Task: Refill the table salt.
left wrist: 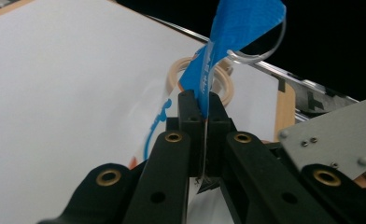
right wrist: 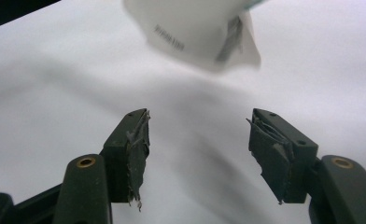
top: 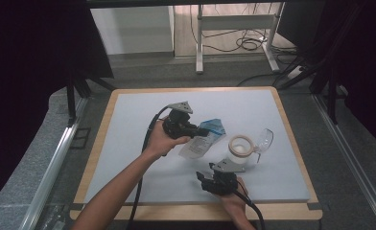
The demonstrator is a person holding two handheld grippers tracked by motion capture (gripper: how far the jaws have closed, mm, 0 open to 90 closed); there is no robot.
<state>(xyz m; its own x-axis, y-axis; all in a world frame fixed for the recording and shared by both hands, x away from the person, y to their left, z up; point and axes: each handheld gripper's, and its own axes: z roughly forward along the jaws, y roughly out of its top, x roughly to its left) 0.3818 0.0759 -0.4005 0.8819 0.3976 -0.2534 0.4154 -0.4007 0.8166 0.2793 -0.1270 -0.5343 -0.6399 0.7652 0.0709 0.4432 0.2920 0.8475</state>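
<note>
The left gripper (left wrist: pixel 202 112) pinches the pouch (top: pixel 203 139) by its blue top, holding it just beside the open jar (top: pixel 240 149), likely ready to pour. The right gripper (right wrist: pixel 197 149) waits near the jar, jaws apart and empty.

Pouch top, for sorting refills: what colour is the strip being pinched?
Blue, on the pouch; clearest in the left gripper view.
</note>
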